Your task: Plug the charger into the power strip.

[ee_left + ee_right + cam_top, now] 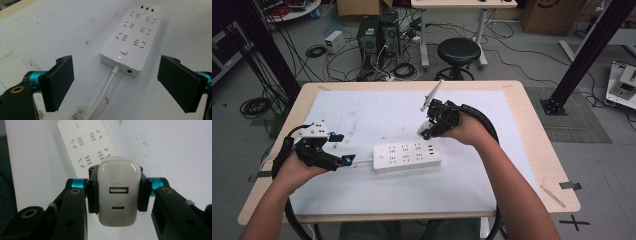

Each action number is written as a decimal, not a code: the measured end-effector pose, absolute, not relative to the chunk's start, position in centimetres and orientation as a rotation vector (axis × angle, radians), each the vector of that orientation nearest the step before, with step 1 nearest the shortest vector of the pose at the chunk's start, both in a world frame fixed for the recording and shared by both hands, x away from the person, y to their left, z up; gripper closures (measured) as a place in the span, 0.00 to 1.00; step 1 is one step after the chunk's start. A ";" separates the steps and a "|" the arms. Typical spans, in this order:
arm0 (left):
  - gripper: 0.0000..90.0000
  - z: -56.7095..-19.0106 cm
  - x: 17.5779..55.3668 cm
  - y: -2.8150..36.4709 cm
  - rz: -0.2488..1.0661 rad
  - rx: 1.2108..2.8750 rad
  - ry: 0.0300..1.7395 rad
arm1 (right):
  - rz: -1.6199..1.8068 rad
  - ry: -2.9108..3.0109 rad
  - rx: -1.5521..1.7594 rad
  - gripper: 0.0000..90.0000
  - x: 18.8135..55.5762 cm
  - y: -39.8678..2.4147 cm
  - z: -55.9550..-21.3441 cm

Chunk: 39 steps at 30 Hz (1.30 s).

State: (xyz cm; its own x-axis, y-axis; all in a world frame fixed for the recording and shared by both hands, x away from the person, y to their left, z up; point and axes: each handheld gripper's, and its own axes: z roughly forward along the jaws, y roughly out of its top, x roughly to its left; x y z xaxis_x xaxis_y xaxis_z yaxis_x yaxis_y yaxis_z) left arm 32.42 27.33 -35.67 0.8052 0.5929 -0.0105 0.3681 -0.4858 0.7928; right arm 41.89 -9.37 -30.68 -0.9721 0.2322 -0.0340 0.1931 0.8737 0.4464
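Observation:
A white power strip (407,156) lies across the middle of the white mat, its cord (103,93) running off its left end. My left gripper (343,150) sits just left of that end, jaws wide open around the cord with nothing held; the strip (133,35) stretches away ahead of it. My right gripper (426,131) hovers above the strip's right half, shut on a white USB charger (118,191). The charger's two ports face the camera, and the strip (86,147) lies below it.
The white mat (362,112) covers a light wooden table (532,130). A black stool (458,52) stands beyond the far edge, among cables and computer boxes (377,35) on the floor. Black frame posts (584,50) rise at both sides.

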 end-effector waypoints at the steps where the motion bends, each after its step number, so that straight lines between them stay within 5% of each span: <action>1: 0.15 -35.7 32.4 27.3 0.332 2.136 0.704 | 0.677 2.970 0.311 0.70 42.1 -9.2 -30.8; 15: 0.15 -36.3 32.1 27.8 0.321 2.128 0.693 | 0.385 3.103 -0.167 0.70 44.1 -5.0 -33.1; 39: 0.15 -36.9 32.2 28.5 0.321 2.103 0.712 | 0.235 3.122 -0.266 0.70 44.8 -2.9 -35.1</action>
